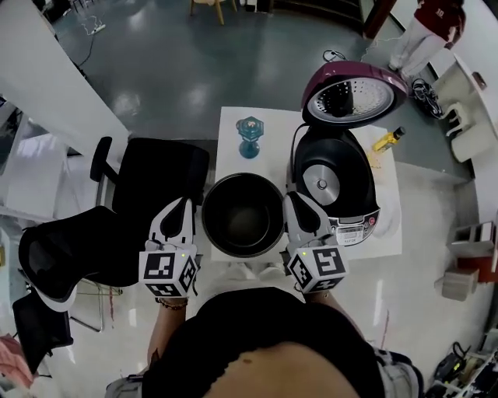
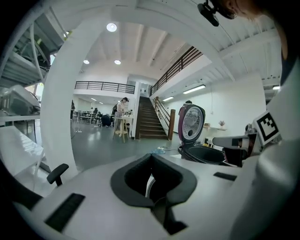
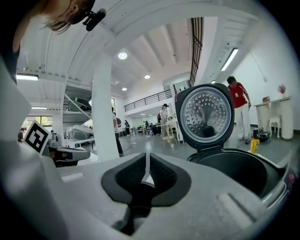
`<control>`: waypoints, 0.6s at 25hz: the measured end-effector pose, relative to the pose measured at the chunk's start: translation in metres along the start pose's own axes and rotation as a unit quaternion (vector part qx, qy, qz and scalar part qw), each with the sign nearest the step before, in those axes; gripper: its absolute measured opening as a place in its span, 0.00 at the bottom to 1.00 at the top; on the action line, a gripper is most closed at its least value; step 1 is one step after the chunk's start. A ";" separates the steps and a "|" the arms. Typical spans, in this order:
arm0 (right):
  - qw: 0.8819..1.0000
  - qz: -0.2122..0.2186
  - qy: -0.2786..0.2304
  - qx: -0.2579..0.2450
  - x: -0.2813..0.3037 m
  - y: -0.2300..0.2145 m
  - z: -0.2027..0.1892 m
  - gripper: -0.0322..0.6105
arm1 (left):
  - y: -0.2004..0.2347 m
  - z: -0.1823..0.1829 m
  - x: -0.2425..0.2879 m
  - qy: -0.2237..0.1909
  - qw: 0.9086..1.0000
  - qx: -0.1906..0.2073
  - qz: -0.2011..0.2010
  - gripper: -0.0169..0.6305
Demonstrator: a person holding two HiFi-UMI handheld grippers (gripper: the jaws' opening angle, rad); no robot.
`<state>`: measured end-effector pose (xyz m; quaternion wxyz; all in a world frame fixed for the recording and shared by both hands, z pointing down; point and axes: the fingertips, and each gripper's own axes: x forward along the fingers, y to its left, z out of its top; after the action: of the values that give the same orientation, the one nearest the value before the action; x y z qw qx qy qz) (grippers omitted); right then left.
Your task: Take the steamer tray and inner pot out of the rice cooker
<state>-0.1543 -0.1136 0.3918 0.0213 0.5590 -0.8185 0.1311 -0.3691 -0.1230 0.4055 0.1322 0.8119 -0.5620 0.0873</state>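
Note:
The black inner pot (image 1: 243,216) is out of the rice cooker (image 1: 336,186) and hangs just left of it, above the white table (image 1: 230,130). My left gripper (image 1: 189,208) is shut on the pot's left rim, and my right gripper (image 1: 289,204) on its right rim. In the left gripper view a thin sliver of rim shows between the closed jaws of the left gripper (image 2: 149,180). The right gripper view shows the same for the right gripper (image 3: 148,171). The cooker's maroon lid (image 1: 354,93) stands open, and its bare heating plate (image 1: 319,181) shows inside. I see no steamer tray.
A blue glass-like object (image 1: 249,136) stands at the table's far left. A yellow bottle (image 1: 387,140) lies behind the cooker. A black office chair (image 1: 156,183) is close on the left. A person in red (image 1: 432,23) stands far right.

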 end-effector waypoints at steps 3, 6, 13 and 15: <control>1.000 -0.004 -0.008 -0.003 0.002 -0.003 0.005 0.08 | 0.006 0.002 -0.007 -0.002 1.000 0.006 0.010 0.03; 1.000 -0.005 -0.009 -0.006 0.003 -0.003 0.006 0.07 | 0.009 0.001 -0.011 0.000 1.000 0.008 0.016 0.03; 1.000 0.002 -0.003 -0.006 0.003 0.002 0.001 0.06 | 0.009 0.000 -0.018 -0.008 1.000 0.005 0.017 0.03; 1.000 0.003 -0.001 -0.008 0.002 0.002 0.000 0.06 | 0.007 0.001 -0.020 -0.012 1.000 0.006 0.015 0.03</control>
<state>-0.1571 -0.1149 0.3922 0.0243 0.5569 -0.8209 0.1244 -0.3823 -0.1080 0.4000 0.1193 0.8053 -0.5748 0.0825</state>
